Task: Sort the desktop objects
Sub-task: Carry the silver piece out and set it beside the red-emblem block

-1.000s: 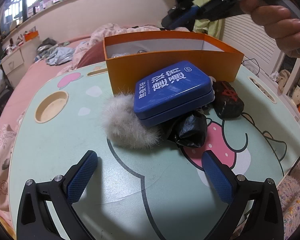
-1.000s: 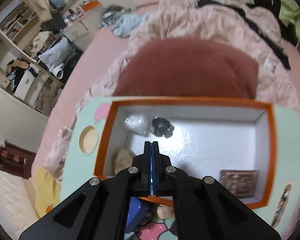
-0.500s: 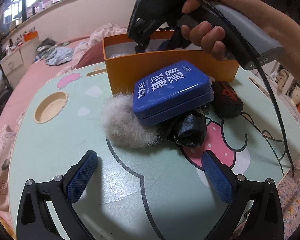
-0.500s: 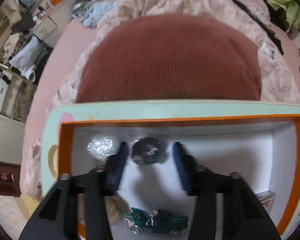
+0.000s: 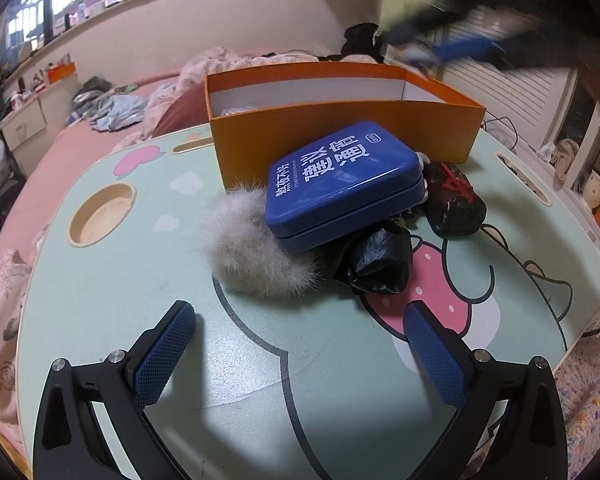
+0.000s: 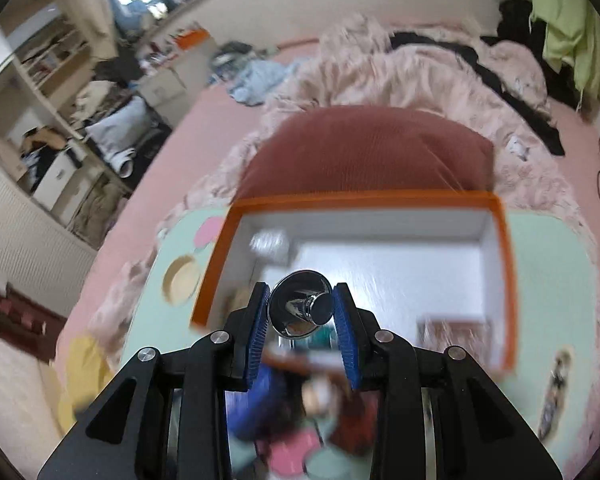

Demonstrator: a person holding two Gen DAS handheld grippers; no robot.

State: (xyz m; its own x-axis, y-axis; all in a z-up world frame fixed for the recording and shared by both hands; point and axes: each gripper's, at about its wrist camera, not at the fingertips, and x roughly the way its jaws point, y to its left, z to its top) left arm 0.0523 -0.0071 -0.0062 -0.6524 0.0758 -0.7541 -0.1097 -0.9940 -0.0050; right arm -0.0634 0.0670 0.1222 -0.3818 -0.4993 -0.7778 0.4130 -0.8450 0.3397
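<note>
Your right gripper [image 6: 301, 312] now clamps the chrome knob [image 6: 302, 309], lifted from the orange box [image 6: 504, 280]: un-sorting? Left gripper [image 5: 296, 344] gapes, empty.

Two black plastic grippers fill the lower frames: the left gripper [image 5: 300, 344] carries blue cross-hatched pads [image 5: 164, 354] on angular arms fixed with silver screws [image 5: 117, 356]; the right gripper [image 6: 300, 322] shows matching blue ribbed pads [image 6: 345, 332], silver screws [image 6: 220, 336] and cut-out triangular struts.

Orange box [image 5: 340, 136], white inside; blue tin [image 5: 340, 184], white lettering; grey-white pompom [image 5: 248, 252]; mint cartoon-print table [image 5: 112, 300].
</note>
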